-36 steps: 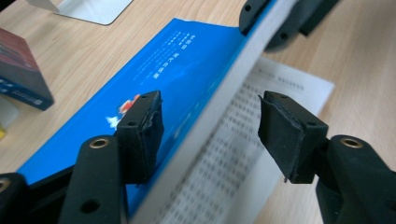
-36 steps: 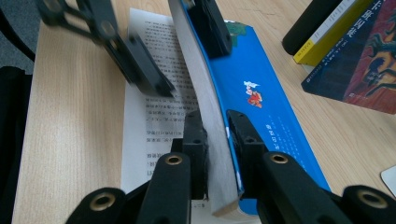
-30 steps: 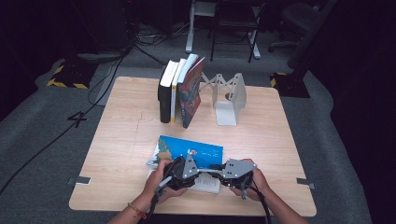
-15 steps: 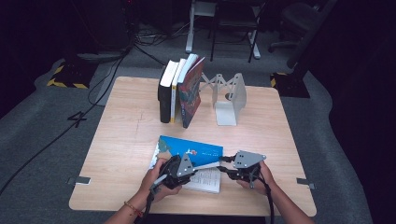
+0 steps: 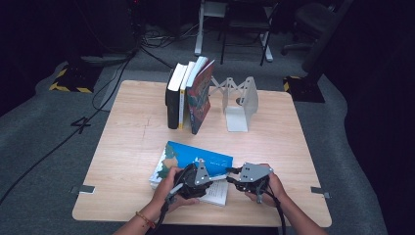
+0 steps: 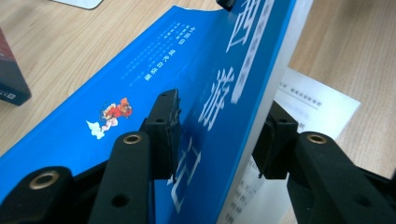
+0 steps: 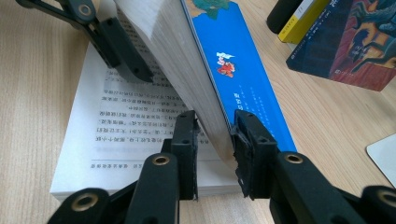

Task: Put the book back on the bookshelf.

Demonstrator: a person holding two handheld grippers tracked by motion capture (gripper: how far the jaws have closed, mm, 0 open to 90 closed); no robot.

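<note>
Blue covers the paperback book (image 5: 195,161) that we are working on; it lies near the front edge of the pale wooden worktop (image 5: 132,147), part of it lifted open. In the high view we see both hands meeting at the book's near edge. The left gripper view adds white lettering and a small cartoon figure on the cover. The right gripper view shows the printed page lying flat under the raised block of pages.

Behind the book stands a row of upright books (image 5: 188,95), and beside them a white metal bookend (image 5: 240,103). Grey carpet and dark furniture surround the worktop.

Our left gripper (image 6: 217,137) has just widened its fingers, which straddle the lifted cover and pages. Our right gripper (image 7: 214,149) has its fingers pinching the corner of the raised pages.
</note>
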